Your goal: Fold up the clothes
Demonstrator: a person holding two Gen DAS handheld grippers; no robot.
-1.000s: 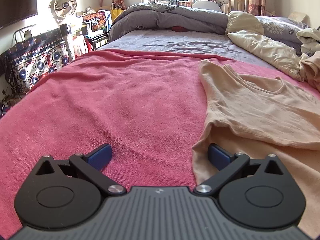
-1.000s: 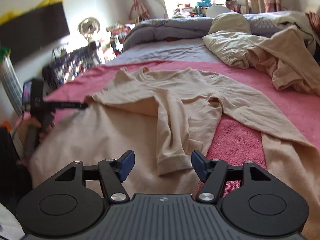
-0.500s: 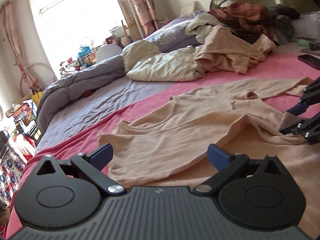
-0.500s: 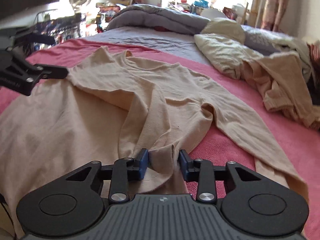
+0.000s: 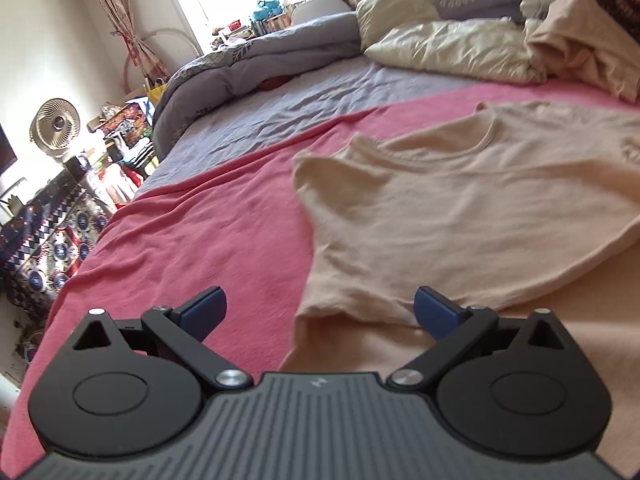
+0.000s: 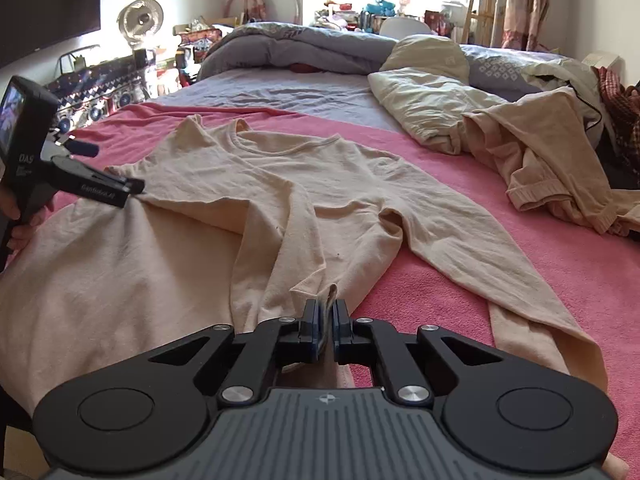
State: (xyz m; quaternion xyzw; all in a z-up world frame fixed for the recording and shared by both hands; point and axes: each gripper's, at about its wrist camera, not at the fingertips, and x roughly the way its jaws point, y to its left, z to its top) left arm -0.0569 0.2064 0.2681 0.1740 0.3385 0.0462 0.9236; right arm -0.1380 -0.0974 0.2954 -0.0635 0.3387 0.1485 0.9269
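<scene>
A sunlit bedroom holds a wide bed covered by a pink terry blanket (image 6: 540,264), with a rumpled grey duvet (image 6: 304,50) heaped along the far edge below the window. On the blanket lies a pale peach long-sleeved cotton top (image 6: 280,184), neckline toward the duvet, its body spread flat and one sleeve trailing out toward the right of the right wrist view. The other sleeve is folded back across the chest, and its cuff end stands pinched between the blue pads of the right gripper (image 6: 326,322), whose jaws have come together on the cloth (only a thin ridge of fabric shows between them). The left gripper (image 5: 320,310) hovers low over the top's other side with its jaws spread wide; the edge of the top lies between and beneath its fingers, but the pads do not press on it. In the right wrist view that same gripper reaches in from the left, held by a hand (image 6: 20,224), its finger tips close to the shoulder fold. A crumpled cream sheet (image 6: 432,108) and a bunched tan garment (image 6: 552,168) sit farther up the bed. A small round fan (image 5: 56,126) stands on cluttered furniture beside the bed.
</scene>
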